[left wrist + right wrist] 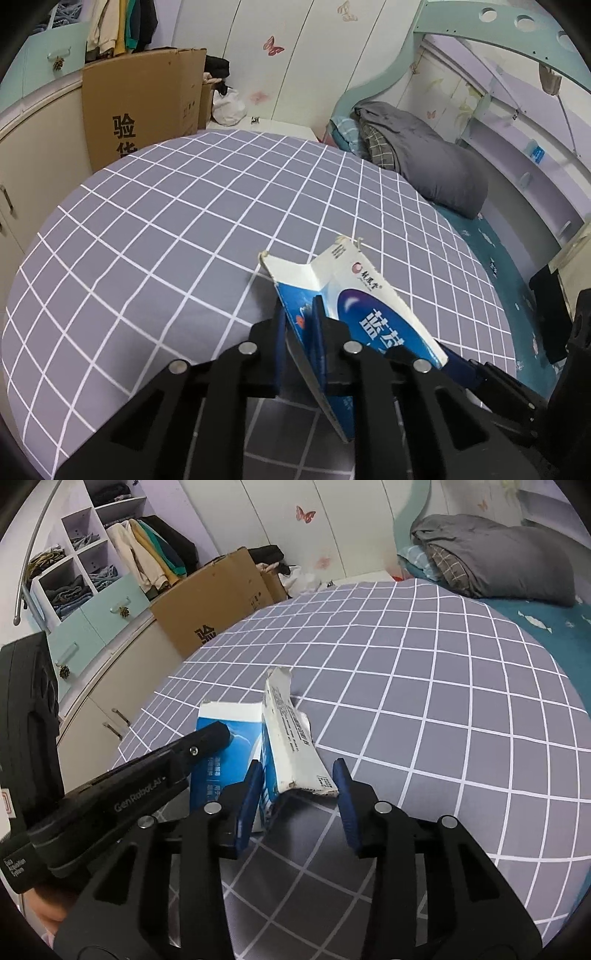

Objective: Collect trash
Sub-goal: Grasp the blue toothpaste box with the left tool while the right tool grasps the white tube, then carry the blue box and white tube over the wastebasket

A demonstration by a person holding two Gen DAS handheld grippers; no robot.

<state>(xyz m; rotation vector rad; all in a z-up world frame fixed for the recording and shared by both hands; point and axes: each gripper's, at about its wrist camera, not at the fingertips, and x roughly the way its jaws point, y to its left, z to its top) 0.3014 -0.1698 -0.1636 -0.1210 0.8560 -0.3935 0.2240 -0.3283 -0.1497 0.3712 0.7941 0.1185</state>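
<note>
A flattened blue and white carton (369, 295) with torn ends is held above the grey checked bedsheet (166, 229). My left gripper (301, 325) is shut on one blue panel of it, the pads pinching the thin card. In the right wrist view the same carton (284, 734) stands upright between the blue pads of my right gripper (299, 779). Both pads touch its lower end, one on the blue side and one on the white flap. The left gripper (218, 736) reaches in from the left across the carton's blue face, with its far finger hidden behind the card.
A large brown cardboard box (221, 602) leans beside the bed by low cabinets (107, 701). A white plastic bag (229, 107) lies behind it. A folded grey quilt (495, 554) sits at the head of the bed. Open wardrobe shelves (85, 561) hold clothes.
</note>
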